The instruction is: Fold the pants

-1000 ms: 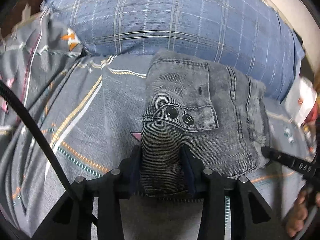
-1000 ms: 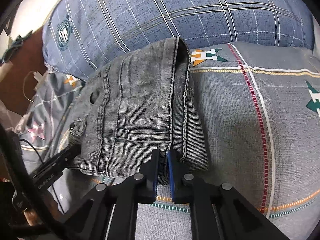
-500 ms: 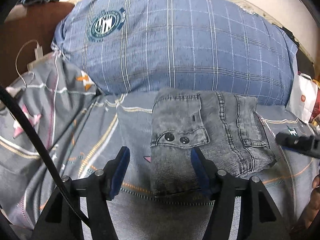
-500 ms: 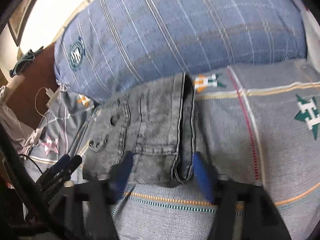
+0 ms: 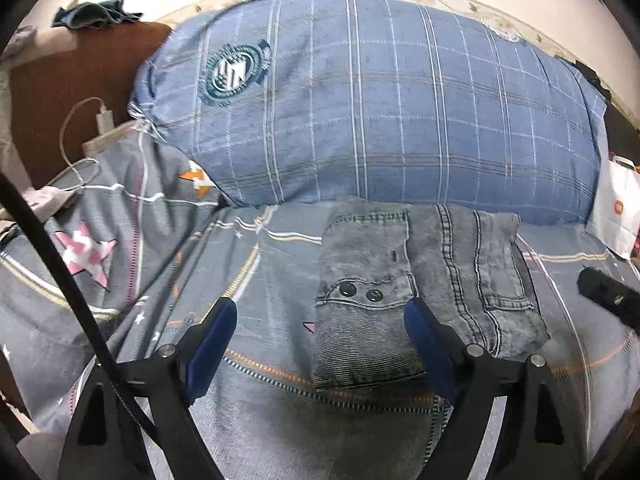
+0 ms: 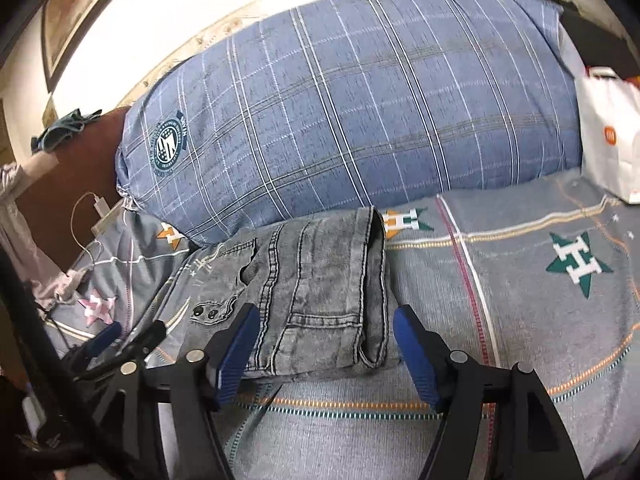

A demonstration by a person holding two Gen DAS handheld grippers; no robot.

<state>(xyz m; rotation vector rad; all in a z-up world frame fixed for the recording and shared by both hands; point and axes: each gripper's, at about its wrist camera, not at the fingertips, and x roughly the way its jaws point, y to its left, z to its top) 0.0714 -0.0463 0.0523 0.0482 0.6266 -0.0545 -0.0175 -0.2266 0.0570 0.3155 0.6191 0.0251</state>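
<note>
We are noting both claws, left claw and right claw, now gaping wide and holding nothing, having let go within the last second; the folded pants are lying on the bed against the plaid pillow, so folding is looking finished; white bag is sitting well clear

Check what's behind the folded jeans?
The blue plaid pillow lies directly behind the folded jeans, on the grey patterned bedsheet. The pillow's lower edge is hidden there, so contact can't be confirmed.
</note>
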